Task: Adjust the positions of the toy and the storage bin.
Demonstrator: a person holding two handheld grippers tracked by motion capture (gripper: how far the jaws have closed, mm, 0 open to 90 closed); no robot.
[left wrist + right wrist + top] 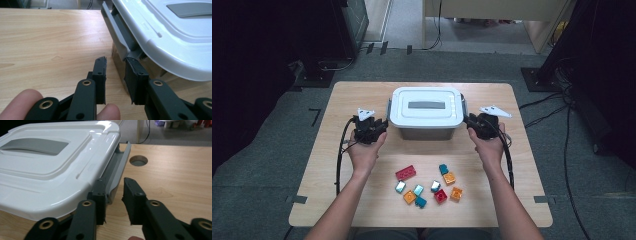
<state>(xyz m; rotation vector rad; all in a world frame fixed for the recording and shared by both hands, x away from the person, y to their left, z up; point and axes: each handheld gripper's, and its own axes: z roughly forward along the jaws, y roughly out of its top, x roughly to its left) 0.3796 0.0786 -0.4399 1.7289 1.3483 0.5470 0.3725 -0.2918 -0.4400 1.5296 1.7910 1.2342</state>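
Observation:
A clear storage box with a white lid (425,107) stands at the middle of the table, a grey latch on each end. My left gripper (379,127) is at the left latch (120,37). The jaws stand a short way apart, closed in on the latch's lower end (125,53). My right gripper (474,124) is at the right latch (120,165). Its inner jaw lies against the box side, the latch's lower lip (113,192) sits between the jaws, and a sliver of table shows before the outer jaw. Each gripper is held by a hand.
Several small toy bricks in red, orange, teal and silver (427,185) lie loose on the near part of the wooden table (342,165), between the forearms. A round cable hole (138,160) is in the tabletop beyond the right latch. Cables trail from both grippers.

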